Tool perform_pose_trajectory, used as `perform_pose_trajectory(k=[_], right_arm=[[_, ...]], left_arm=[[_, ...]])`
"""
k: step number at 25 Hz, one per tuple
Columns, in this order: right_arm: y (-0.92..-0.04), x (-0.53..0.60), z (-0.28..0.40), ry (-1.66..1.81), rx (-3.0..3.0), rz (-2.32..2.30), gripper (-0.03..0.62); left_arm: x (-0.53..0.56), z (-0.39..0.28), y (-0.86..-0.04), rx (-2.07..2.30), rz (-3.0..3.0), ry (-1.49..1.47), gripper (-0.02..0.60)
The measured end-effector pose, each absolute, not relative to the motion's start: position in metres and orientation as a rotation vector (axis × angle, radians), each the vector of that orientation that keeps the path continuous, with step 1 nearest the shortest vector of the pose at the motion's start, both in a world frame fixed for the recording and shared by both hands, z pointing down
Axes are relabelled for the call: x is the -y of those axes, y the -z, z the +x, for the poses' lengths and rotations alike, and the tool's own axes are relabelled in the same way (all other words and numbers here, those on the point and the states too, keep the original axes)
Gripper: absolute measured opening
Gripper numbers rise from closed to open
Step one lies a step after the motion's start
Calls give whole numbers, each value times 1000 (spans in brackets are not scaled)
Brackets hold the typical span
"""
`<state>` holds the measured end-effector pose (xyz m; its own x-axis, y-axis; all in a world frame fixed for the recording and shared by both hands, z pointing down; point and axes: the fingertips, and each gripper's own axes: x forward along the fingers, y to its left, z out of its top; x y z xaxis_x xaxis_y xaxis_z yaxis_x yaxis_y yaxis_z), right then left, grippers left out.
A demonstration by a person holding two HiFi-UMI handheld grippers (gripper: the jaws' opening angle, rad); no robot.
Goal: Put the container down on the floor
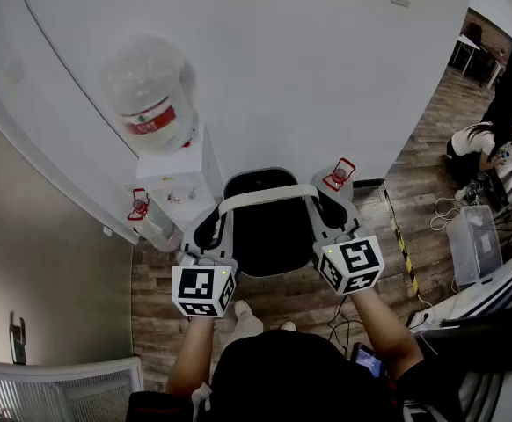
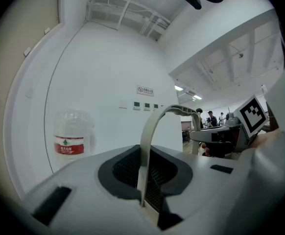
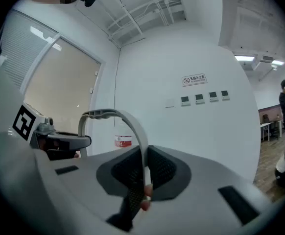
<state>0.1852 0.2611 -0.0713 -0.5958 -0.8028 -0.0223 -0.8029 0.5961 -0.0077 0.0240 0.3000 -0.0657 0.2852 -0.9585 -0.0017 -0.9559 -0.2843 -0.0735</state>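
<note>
A person is carrying the dark container (image 1: 265, 231) at frame centre, apparently clear of the wooden floor (image 1: 300, 299); the left gripper (image 1: 210, 236) is pinching the white handle (image 1: 269, 195) at its 9 o'clock end, the right gripper (image 1: 331, 229) at 3 o'clock; the interior is showing only black, contents indiscernible; uneven lowering is risking the thin handle slipping through the pads, or the container swinging into the water dispenser (image 1: 181, 178) at 11 o'clock.

A red label (image 1: 149, 118) on the water bottle (image 1: 146, 77) and a small wall sign (image 3: 194, 79) are showing print too small to read.
</note>
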Motion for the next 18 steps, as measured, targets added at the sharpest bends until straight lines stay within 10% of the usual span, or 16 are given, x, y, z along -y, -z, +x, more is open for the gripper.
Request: perform_pose_trajectory(k=[18], right_arm=[[70,-269,198,25,-2771,-1389,52]], left_arm=[[-309,37,65,-1850,-2472,74,46]])
